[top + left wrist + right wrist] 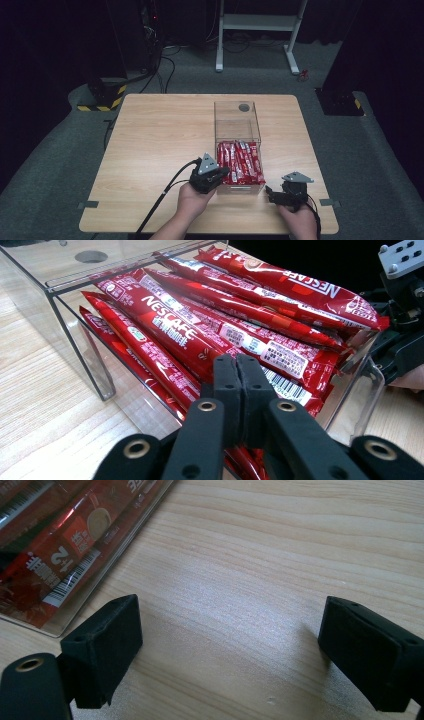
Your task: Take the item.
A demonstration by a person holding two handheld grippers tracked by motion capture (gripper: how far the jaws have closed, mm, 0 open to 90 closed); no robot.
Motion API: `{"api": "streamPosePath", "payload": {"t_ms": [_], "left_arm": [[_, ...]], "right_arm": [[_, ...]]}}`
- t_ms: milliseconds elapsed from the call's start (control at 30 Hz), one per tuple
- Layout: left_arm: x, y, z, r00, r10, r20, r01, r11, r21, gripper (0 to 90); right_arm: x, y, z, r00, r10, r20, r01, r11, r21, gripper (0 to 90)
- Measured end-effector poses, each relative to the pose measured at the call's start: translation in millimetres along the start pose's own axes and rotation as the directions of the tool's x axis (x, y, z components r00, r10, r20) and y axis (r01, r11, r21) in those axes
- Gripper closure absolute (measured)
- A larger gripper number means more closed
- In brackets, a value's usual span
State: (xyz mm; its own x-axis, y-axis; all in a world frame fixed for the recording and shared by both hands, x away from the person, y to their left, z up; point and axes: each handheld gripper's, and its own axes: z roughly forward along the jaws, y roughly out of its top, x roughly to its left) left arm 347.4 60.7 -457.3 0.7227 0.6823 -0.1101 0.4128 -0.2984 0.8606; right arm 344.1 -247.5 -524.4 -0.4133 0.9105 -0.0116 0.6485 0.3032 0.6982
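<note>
Wooden table (160, 145): light top, carrying all items. Clear plastic box (237, 117): stands right of centre on the table, its long axis running away from the person; the far half is bare inside, with a round hole in the top panel.

Red Nescafé sachets (241, 161): a packed stack lying in the near half of the box, lengthwise, ends reaching the near edge.

Left gripper (218, 176): positioned at the near left corner of the box, directly against the sachet ends. In the left gripper view its jaws are pressed together just in front of the sachets (200, 335); whether a sachet edge is pinched between them cannot be told.

Right gripper (270, 192): resting low over bare table just right of the box's near corner, jaws spread wide, nothing between them. The sachets lie just beside its left jaw, apart from it.
</note>
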Motion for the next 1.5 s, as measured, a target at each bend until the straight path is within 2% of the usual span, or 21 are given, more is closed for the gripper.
{"api": "streamPosePath", "payload": {"t_ms": [67,200,467,833,1500], "left_arm": [[1.0,-0.8,-0.7,0.9999,-0.015,0.004,0.015,0.9999,-0.008,89.6],[0.2,-1.5,-2.9,0.9998,-0.019,-0.001,0.019,0.9995,-0.024,90.0],[-0.3,-1.5,-7.9,0.9993,-0.035,0.014,0.035,0.9982,-0.048,90.0],[-0.9,-1.2,-13.0,0.9996,-0.026,0.007,0.026,0.9968,-0.076,90.0],[-1.2,-2.0,-21.9,0.9992,-0.029,0.028,0.032,0.9933,-0.111,90.0]], "right_arm": [[0.1,0.0,0.1,1.0000,0.001,0.001,-0.001,1.000,-0.001,10.4],[0.2,0.0,0.0,1.0000,0.002,0.000,-0.002,1.000,-0.001,10.4],[0.3,0.1,0.0,1.0000,0.004,0.000,-0.004,1.000,-0.001,10.4],[0.3,0.1,0.0,1.0000,0.004,0.000,-0.004,1.000,-0.001,10.4],[0.4,0.0,0.0,1.0000,0.005,0.000,-0.005,1.000,-0.001,10.5]]}}
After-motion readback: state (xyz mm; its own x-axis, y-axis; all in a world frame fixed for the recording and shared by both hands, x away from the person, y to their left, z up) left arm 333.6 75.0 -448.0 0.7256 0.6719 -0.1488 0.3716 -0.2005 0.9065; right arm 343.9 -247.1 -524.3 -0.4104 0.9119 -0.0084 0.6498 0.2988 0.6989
